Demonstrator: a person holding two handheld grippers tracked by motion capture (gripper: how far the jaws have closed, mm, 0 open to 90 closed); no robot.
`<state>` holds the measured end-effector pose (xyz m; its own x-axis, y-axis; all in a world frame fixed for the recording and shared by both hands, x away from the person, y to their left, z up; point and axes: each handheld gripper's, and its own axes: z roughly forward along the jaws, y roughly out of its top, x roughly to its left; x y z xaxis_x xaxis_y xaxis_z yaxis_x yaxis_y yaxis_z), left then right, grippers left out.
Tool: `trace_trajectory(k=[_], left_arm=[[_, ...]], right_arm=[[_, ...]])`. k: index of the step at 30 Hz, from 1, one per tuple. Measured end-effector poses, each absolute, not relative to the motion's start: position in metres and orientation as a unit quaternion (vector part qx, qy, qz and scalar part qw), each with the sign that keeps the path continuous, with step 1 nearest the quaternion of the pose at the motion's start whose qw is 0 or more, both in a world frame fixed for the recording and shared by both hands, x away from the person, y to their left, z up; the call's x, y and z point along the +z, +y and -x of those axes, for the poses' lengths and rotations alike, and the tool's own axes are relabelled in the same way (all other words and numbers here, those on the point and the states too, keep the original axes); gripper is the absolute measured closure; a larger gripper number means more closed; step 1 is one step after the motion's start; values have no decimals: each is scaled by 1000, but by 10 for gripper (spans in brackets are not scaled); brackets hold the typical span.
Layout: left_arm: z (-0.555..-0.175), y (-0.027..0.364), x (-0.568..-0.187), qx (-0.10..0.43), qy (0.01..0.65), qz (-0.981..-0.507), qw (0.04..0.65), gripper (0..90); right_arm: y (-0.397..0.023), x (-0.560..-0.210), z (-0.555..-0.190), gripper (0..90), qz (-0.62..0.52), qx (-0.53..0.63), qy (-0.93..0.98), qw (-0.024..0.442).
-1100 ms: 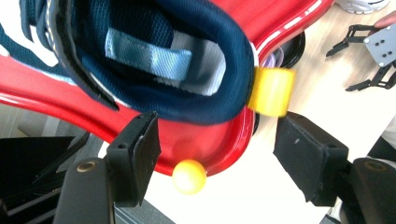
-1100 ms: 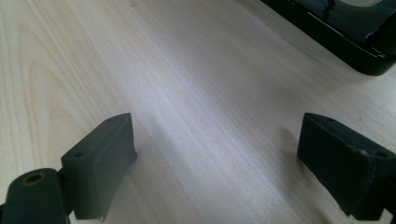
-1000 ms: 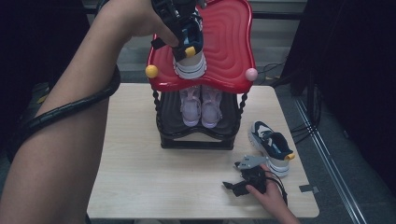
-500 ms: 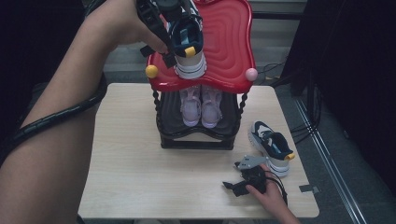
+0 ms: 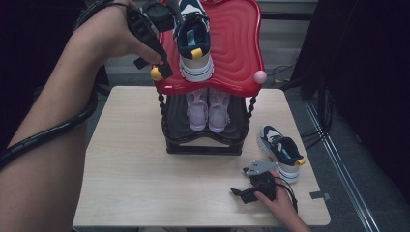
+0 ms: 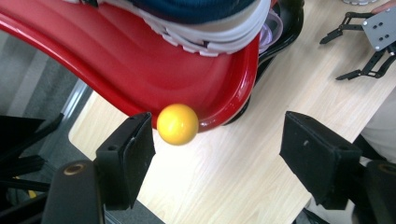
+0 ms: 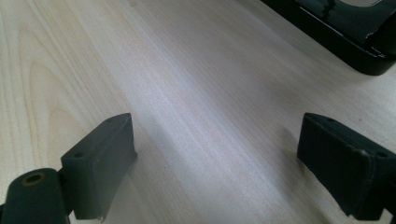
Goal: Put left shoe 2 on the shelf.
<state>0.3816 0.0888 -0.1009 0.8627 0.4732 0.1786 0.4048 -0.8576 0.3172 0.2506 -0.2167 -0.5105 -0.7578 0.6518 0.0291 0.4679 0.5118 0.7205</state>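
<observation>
A navy and white sneaker (image 5: 194,46) with a yellow heel tab stands on the red top shelf (image 5: 237,53) of a shoe rack. My left gripper (image 5: 153,66) hangs just left of it at the shelf's front corner, beside the yellow knob (image 5: 155,74). Its jaws have just been opening and press on nothing. In the left gripper view the left gripper (image 6: 217,154) is open, with the yellow knob (image 6: 177,124) close to one jaw and the sneaker's sole (image 6: 210,32) above. My right gripper (image 5: 240,193) rests open on the table's front; in its own view the right gripper (image 7: 217,158) holds nothing.
A pair of pink shoes (image 5: 208,108) sits on the rack's black lower shelf (image 5: 203,140). A second navy sneaker (image 5: 281,152) lies on the wooden table (image 5: 130,183) right of the rack, just beyond my right hand. Cables run along the floor at the right.
My left gripper has come off the sneaker and moved left and down to the shelf's corner. The sneaker stays on the red shelf. My right gripper has kept still.
</observation>
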Motion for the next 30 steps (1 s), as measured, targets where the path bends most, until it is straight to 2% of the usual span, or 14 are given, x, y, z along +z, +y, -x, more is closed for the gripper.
trace_trajectory(k=[30], left_arm=[[-371,140,-136,84,276,-947,141,200]], right_arm=[[-217,-510,-251,106,-325,372,861,124]])
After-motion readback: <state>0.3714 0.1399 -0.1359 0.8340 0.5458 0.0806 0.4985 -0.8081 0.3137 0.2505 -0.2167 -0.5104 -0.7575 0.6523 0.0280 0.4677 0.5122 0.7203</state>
